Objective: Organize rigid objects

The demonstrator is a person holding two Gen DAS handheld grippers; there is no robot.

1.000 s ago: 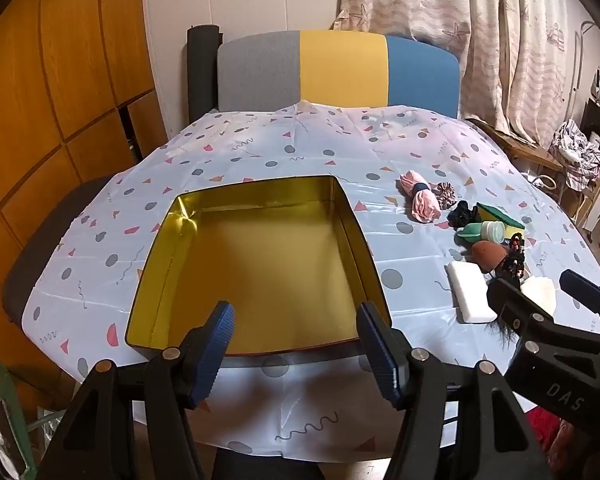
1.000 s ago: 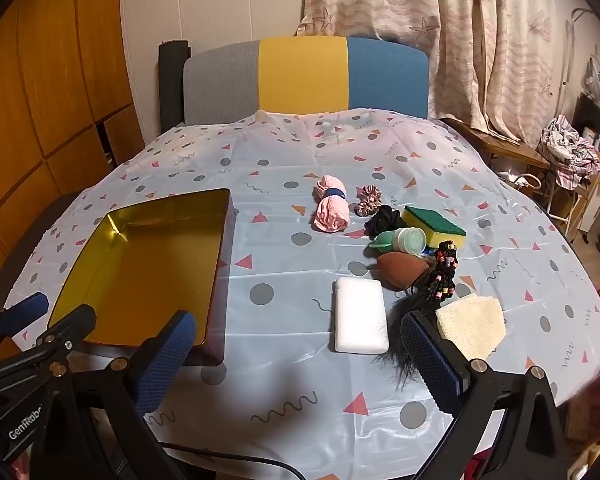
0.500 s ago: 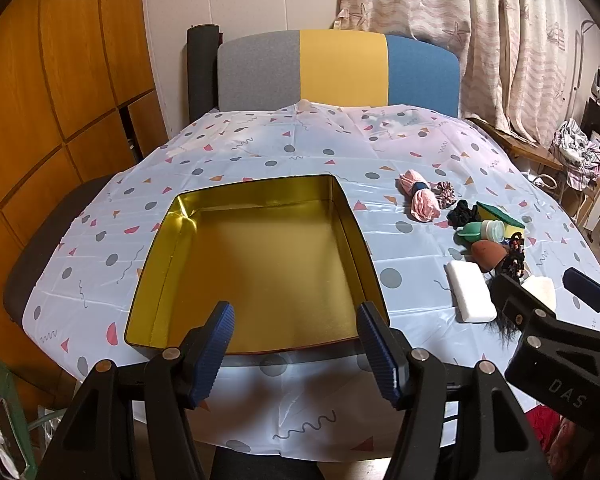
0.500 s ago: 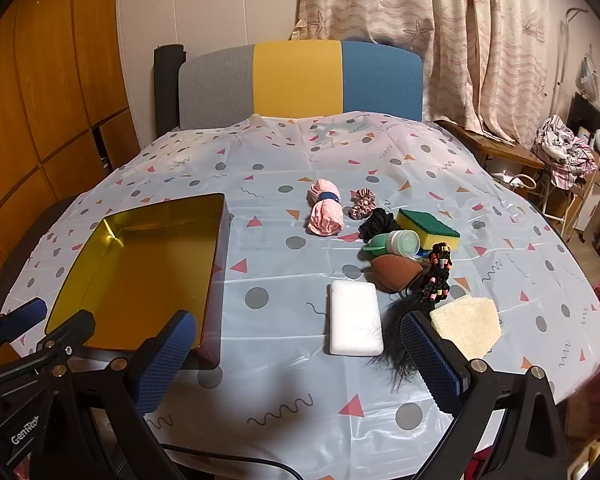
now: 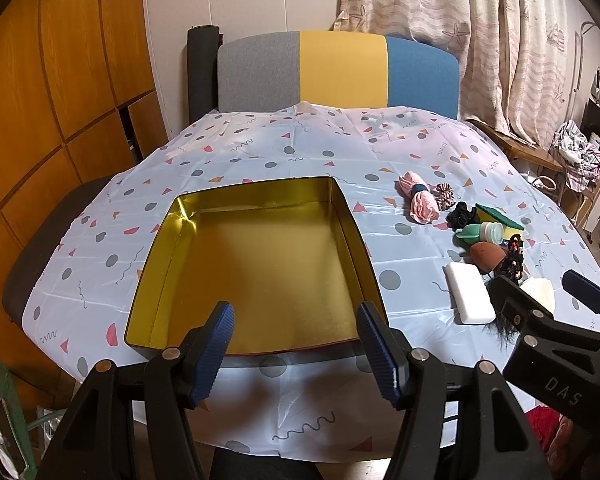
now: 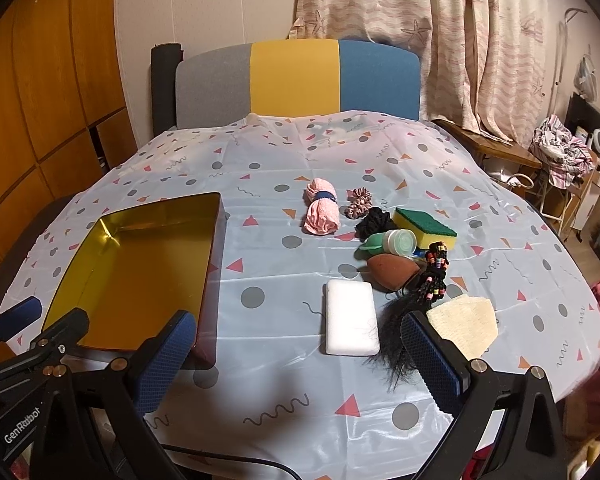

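An empty gold tin box [image 5: 260,276] [image 6: 140,276] sits on the left of the patterned tablecloth. To its right lie a white block [image 6: 350,322] [image 5: 470,298], a brown egg-shaped sponge [image 6: 392,270], a green bottle [image 6: 392,242], a green-and-yellow sponge [image 6: 426,226], a beaded black hairpiece [image 6: 430,288], a beige pad [image 6: 462,324], a rolled pink cloth [image 6: 320,210] and scrunchies [image 6: 360,202]. My left gripper [image 5: 296,348] hangs open over the box's near edge, empty. My right gripper [image 6: 300,352] is open and empty just in front of the white block.
A grey, yellow and blue chair back [image 6: 296,80] stands at the table's far side. Wooden panels [image 5: 60,100] line the left wall. Curtains [image 6: 440,32] and cluttered furniture fill the right. The far half of the tablecloth [image 6: 300,152] is bare.
None of the objects has moved and both grippers hold still; only the right wrist view has shifted slightly.
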